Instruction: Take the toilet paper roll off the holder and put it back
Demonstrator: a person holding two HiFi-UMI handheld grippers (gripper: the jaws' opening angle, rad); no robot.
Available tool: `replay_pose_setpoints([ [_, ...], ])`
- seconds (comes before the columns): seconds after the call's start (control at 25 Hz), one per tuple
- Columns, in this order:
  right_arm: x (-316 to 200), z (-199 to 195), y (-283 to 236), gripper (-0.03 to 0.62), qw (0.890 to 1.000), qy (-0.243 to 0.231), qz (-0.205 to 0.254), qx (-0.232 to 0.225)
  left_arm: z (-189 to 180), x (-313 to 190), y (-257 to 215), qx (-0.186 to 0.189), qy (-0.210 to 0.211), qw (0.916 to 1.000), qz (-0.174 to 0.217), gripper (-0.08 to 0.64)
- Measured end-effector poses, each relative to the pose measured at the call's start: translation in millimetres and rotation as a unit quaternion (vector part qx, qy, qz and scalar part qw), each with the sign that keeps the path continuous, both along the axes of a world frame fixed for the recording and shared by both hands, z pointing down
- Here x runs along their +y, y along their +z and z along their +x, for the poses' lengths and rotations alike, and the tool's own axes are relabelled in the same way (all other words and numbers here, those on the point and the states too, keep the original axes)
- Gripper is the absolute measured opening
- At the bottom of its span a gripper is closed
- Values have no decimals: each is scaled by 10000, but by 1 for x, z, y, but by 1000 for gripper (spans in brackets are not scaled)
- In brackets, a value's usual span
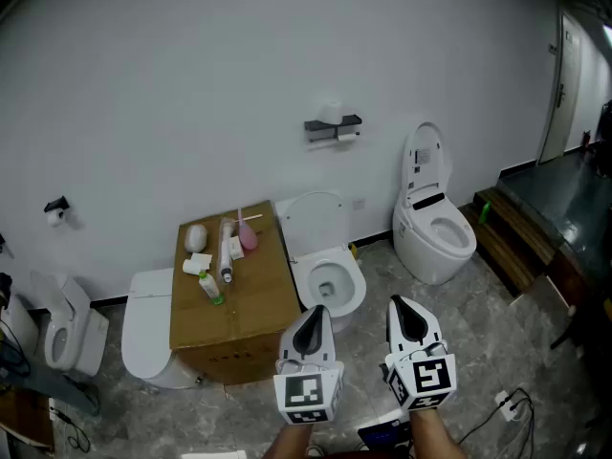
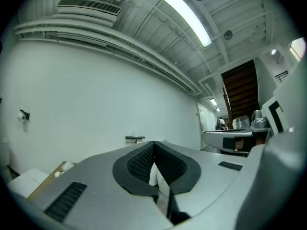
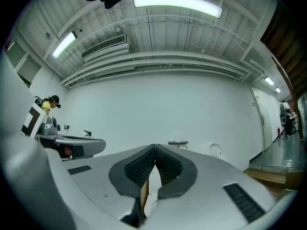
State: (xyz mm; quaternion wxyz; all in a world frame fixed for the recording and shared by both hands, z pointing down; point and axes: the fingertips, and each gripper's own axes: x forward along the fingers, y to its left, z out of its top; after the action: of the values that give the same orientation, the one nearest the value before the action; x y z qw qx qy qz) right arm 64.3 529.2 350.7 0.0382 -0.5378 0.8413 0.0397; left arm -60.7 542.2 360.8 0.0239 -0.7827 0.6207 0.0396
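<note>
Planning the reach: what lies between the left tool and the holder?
In the head view, an open toilet stands between the left tool and the holder.

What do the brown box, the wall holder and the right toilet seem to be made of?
The brown box looks like corrugated cardboard: matte, with a seam between flaps. The wall holder is probably metal, dark grey and thin-edged, though too small to be sure. The right toilet seems glazed ceramic: white, smooth, slightly shiny.
</note>
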Motion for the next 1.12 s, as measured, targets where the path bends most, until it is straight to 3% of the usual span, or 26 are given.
replay_pose_setpoints([
  [0.4, 3, 22, -1, 17, 9999, 28, 1, -98, 26, 3, 2, 19, 7, 10000, -89, 11],
  [0.88, -4, 74, 10, 17, 9994, 7, -30, -342, 84, -2, 22, -187, -45, 9996, -211, 11],
  [1.12, -25, 87, 18, 17, 9991, 80, -129, -386, 90, -20, 22, -156, -75, 9996, -201, 11],
])
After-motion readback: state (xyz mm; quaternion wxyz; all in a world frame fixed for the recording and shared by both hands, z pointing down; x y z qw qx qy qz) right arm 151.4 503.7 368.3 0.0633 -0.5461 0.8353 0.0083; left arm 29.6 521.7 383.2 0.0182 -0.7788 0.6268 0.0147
